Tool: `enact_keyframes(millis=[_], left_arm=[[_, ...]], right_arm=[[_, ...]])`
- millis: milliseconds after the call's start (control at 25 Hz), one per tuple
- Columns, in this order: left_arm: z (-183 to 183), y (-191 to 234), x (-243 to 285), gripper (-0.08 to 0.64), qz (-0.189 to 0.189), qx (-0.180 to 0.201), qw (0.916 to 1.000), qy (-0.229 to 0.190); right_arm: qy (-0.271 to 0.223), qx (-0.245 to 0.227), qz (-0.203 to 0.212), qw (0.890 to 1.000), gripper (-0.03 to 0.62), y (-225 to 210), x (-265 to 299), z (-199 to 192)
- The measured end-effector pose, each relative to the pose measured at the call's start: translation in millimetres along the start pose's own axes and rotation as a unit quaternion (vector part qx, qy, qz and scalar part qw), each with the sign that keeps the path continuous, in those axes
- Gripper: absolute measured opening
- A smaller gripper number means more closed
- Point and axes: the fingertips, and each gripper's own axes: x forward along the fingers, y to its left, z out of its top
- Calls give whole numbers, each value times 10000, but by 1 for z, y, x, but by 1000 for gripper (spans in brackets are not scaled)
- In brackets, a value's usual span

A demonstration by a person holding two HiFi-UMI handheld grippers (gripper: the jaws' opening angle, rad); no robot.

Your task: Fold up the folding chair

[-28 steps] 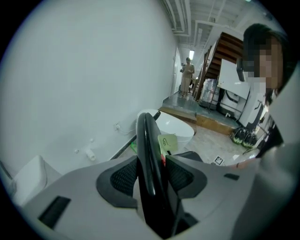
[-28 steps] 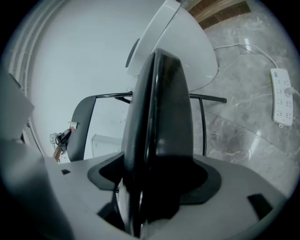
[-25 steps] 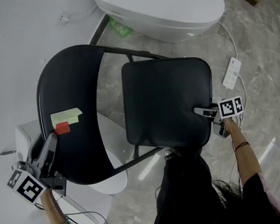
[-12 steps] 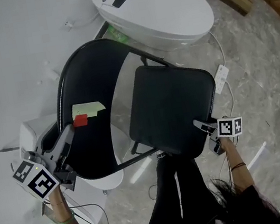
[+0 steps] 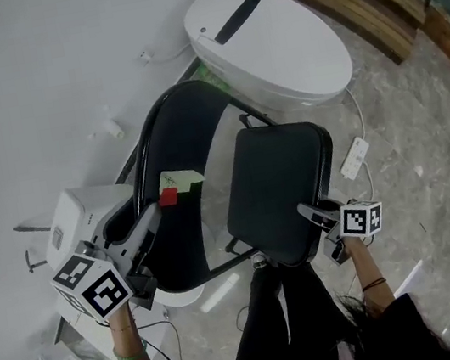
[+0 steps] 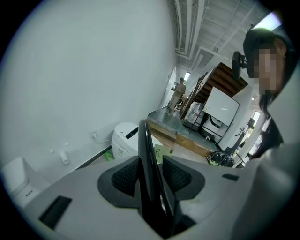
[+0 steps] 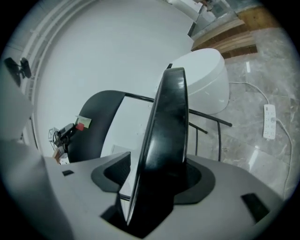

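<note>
Most legs of the folding chair (image 5: pixel 276 200) hide under its seat (image 5: pixel 283 165) and the person's body, and from above the seat covers the lower jaw of the right gripper (image 5: pixel 308 212). Its jaws, just closing, pinch the seat's near corner. The left gripper (image 5: pixel 151 219) clamps the side edge of the backrest (image 5: pixel 178 135), which runs up between its jaws.

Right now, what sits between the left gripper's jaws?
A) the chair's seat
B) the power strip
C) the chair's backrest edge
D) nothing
C: in the left gripper view, the left gripper has the thin black edge of the backrest running up between its jaws, with the pads close on both sides.
</note>
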Motion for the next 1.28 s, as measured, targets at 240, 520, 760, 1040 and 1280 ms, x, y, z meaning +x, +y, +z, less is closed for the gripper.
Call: enact_keyframes(millis=[240, 520, 760, 1040, 1280], left_arm=[[10, -32, -19, 137, -103, 297, 9995, 80], [24, -97, -19, 137, -503, 352, 9980, 122], [30, -122, -14, 130, -948, 314, 9947, 254], [37, -108, -20, 121, -1677, -538, 9843, 90], [48, -87, -22, 118, -2077, -827, 9747, 38]], right_arm=[[-3, 20, 281, 9996, 290, 76, 7, 9], [205, 119, 415, 9989, 281, 127, 7, -2], [177, 346, 259, 9989, 278, 142, 13, -6], [35, 627, 200, 9978, 276, 150, 25, -1], [-139, 872, 123, 9960, 275, 168, 57, 12]])
